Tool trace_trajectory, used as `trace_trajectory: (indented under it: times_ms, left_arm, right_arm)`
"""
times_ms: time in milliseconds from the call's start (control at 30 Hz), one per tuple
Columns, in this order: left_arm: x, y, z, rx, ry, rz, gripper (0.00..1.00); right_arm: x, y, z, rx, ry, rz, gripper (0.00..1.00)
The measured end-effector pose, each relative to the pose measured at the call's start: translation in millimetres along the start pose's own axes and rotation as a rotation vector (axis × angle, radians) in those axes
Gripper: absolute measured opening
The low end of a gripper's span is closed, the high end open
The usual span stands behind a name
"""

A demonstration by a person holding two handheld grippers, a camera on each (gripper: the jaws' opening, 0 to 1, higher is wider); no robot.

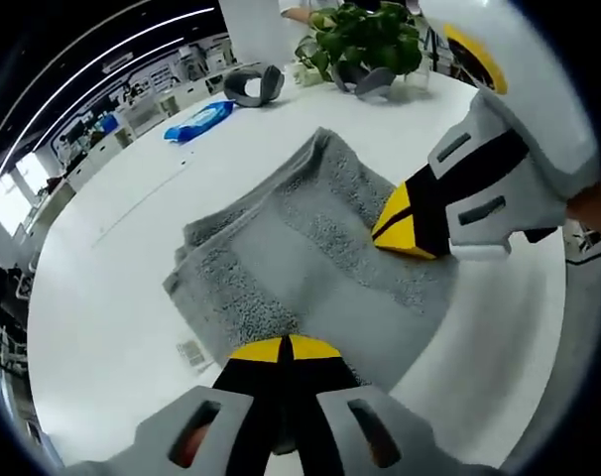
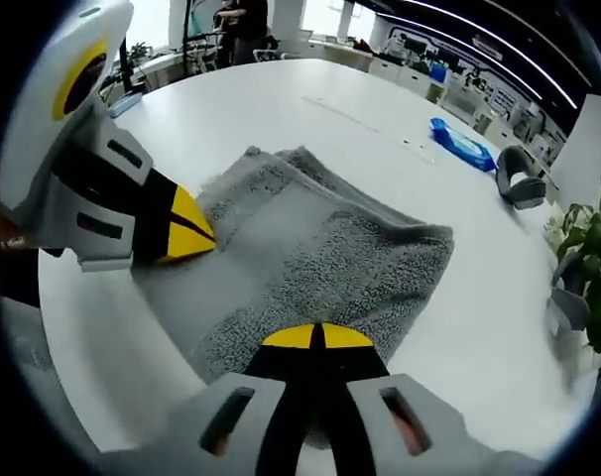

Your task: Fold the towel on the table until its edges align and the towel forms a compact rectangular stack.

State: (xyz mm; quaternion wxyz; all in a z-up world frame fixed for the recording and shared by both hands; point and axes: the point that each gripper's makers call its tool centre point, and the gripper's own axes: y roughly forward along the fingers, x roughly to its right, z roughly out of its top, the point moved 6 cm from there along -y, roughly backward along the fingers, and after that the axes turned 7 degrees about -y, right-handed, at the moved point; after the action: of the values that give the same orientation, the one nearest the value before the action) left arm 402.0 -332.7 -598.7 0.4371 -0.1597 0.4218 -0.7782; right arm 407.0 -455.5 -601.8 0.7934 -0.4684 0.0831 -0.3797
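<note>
Two closed grippers, left (image 1: pixel 283 349) and right (image 2: pixel 317 337), pinching the folded grey towel (image 1: pixel 291 253). Blue packet (image 1: pixel 199 120), potted plant (image 1: pixel 365 35) near the tabletop's far edge. Towel's long axis running toward them.

A broad white table (image 1: pixel 112 288) fills the foreground, and behind it stretches an open office — rows of desks (image 1: pixel 132 109) under long strip lights (image 1: pixel 132 45) on a dark ceiling, with a bright window (image 1: pixel 8 193) at one side. On the far part of the table lie a blue packet (image 1: pixel 199 119), a grey curved object (image 1: pixel 253 83) and a leafy green potted plant (image 1: pixel 365 35). In the right gripper view a person (image 2: pixel 239 25) stands beyond the table's far edge — near more bright windows (image 2: pixel 325 15).
</note>
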Motion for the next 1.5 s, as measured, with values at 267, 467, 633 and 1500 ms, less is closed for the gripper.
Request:
trace_trajectory:
  times_ms: [267, 467, 633, 1500]
  left_arm:
    - [-7.0, 7.4, 9.1, -0.008, 0.020, 0.005, 0.00]
    - [-6.8, 7.3, 9.0, -0.013, 0.015, 0.003, 0.00]
    - [-6.0, 6.6, 8.2, 0.002, 0.008, 0.019, 0.00]
    - [-22.7, -133.0, 29.8, 0.566, -0.244, 0.072, 0.41]
  right_arm:
    - [12.7, 7.6, 5.9, -0.010, 0.045, 0.027, 0.00]
    - [11.9, 6.5, 3.4, 0.009, 0.092, 0.035, 0.00]
    - [10.6, 5.5, 5.0, 0.010, 0.081, 0.004, 0.00]
    - [30.3, -136.1, 32.7, 0.556, 0.217, -0.091, 0.11]
